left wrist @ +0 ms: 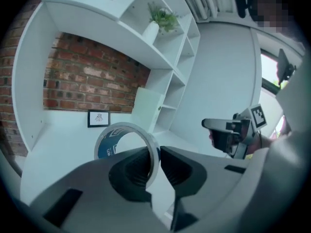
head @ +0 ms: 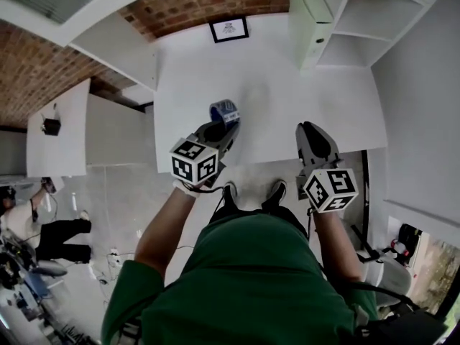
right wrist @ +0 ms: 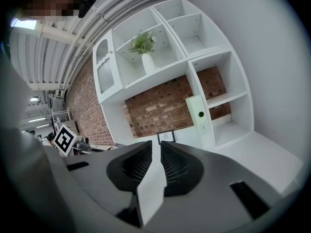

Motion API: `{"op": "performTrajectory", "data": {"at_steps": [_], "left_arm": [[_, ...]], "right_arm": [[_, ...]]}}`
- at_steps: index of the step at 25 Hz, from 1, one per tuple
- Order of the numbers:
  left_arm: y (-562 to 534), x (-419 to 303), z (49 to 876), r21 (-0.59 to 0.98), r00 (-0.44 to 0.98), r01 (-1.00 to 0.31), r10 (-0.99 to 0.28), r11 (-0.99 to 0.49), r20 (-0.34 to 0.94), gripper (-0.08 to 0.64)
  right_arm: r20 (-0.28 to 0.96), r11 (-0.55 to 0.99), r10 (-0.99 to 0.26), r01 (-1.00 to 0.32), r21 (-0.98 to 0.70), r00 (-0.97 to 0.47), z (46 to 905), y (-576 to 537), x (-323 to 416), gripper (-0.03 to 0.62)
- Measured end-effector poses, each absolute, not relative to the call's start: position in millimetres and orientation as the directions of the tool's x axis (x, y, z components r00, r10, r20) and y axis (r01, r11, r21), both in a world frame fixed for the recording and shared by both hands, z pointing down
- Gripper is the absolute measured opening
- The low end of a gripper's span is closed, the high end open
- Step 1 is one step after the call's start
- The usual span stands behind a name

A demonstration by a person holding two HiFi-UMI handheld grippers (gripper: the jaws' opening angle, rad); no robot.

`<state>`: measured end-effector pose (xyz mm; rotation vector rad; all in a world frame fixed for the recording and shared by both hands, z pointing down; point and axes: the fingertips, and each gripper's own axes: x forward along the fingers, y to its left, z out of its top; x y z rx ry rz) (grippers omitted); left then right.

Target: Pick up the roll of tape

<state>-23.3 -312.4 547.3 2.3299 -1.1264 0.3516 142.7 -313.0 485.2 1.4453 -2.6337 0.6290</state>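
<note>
The roll of tape [head: 224, 110], a thin ring with blue print on white, is up off the white desk [head: 287, 85] in my left gripper [head: 228, 121]. In the left gripper view the tape [left wrist: 108, 142] stands on edge, and my left gripper [left wrist: 155, 152] is shut on the ring's wall, one jaw inside the ring and one outside. My right gripper [head: 307, 128] hovers to the right of it over the desk's near edge. In the right gripper view my right gripper [right wrist: 156, 147] shows a narrow gap between its jaws with nothing in it.
A small framed picture [head: 229, 29] leans on the brick wall at the desk's far edge. White shelves [head: 345, 20] stand at the far right, with a potted plant [left wrist: 163, 18] up high. A second desk [head: 57, 128] and a seated person [head: 43, 228] are to the left.
</note>
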Motion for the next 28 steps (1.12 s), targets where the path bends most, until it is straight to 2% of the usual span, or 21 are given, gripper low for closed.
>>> {"op": "performTrajectory", "data": {"at_steps": [10,18,28], "left_arm": [[-308,-73,432,0.476,0.685,-0.678,-0.716,-0.560,0.134,0.069],[-304,-128,402,0.410,0.577,-0.762,-0.813,-0.501,0.079,0.069],[-279,-140,338,0.345,0.583,-0.746,-0.809,-0.570,-0.075,0.069]], "right_arm": [[0.185,0.521,-0.802,-0.816,-0.250,-0.568,429,-317,86,0.072],[0.144,0.542,-0.809,-0.818,-0.194,-0.570,401,-313,60,0.071],[0.025,0.562,-0.823,-0.819,-0.116,-0.568,347,-302,46,0.060]]}}
